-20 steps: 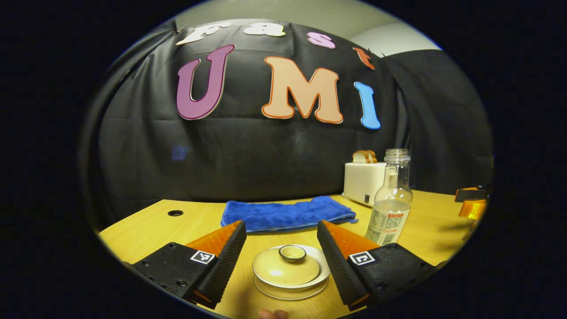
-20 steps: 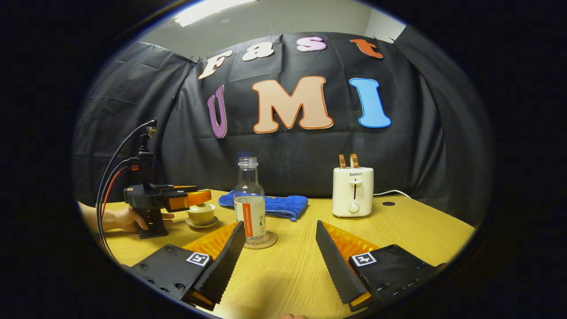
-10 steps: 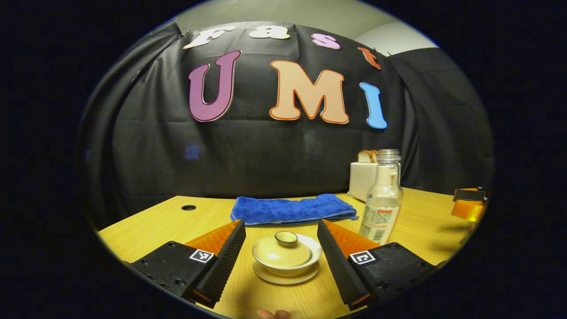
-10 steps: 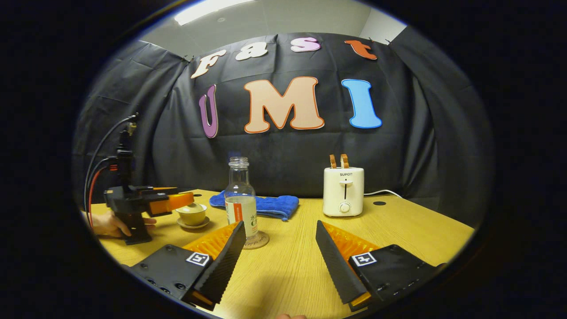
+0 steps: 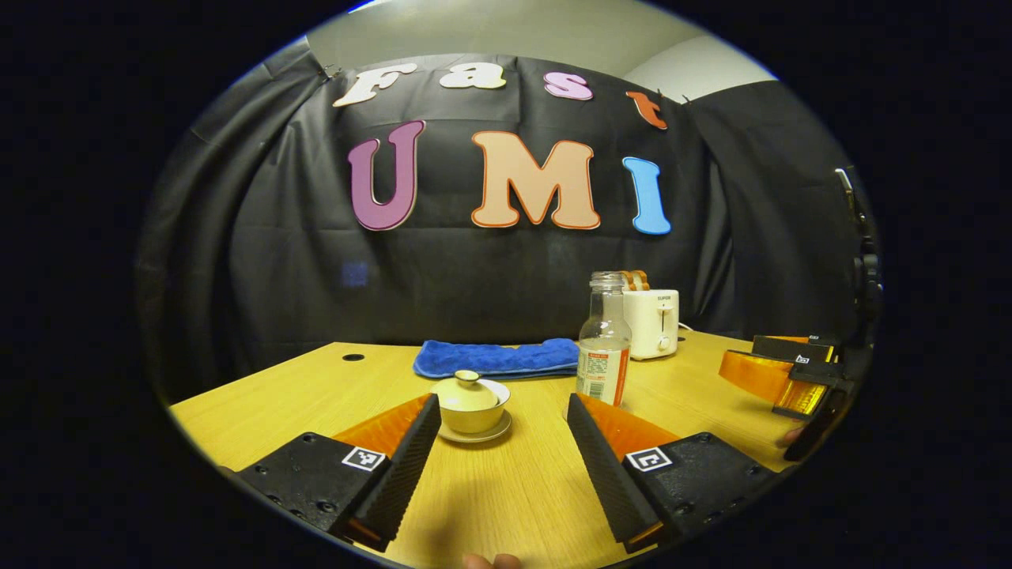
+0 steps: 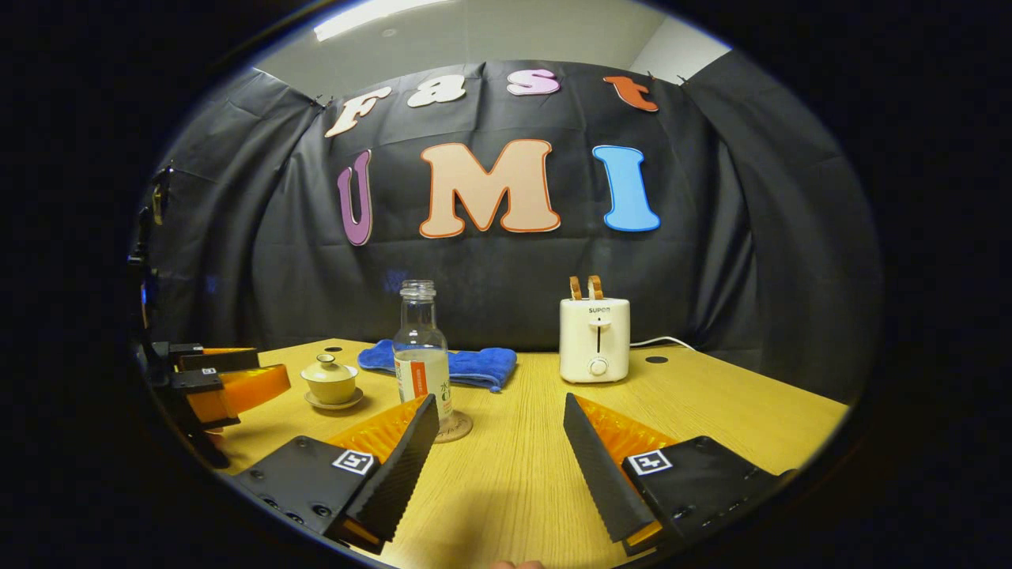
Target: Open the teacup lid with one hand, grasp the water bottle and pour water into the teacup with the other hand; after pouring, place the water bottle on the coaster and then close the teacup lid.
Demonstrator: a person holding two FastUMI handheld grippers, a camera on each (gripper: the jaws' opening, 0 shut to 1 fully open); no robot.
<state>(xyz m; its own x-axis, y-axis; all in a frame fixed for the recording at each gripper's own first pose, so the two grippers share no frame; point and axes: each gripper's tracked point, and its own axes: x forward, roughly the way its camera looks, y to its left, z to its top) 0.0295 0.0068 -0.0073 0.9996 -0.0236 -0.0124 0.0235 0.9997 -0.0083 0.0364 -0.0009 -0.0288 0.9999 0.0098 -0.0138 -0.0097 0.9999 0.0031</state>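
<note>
The cream teacup (image 5: 473,414) stands on its saucer with the lid (image 5: 467,389) on it, just beyond my left gripper (image 5: 503,409). That gripper is open with nothing between its fingers. The clear water bottle (image 5: 603,356), part full, stands upright to the cup's right. In the right gripper view the bottle (image 6: 421,354) rests on a round coaster (image 6: 457,427), with the teacup (image 6: 330,381) to its left. My right gripper (image 6: 500,405) is open and empty, short of the bottle and a little to its right. The left gripper (image 6: 225,386) shows at the left edge.
A folded blue towel (image 6: 462,366) lies behind the cup and bottle. A white toaster (image 6: 594,341) with bread slices stands at the back right, its cord trailing right. The wooden table (image 6: 711,403) has two cable holes near the back edge. The right gripper (image 5: 787,373) hovers at the right.
My left gripper has drawn back and down from over the teacup, which now sits farther off with the lid on. The right gripper has backed off slightly; the bottle stays on the coaster.
</note>
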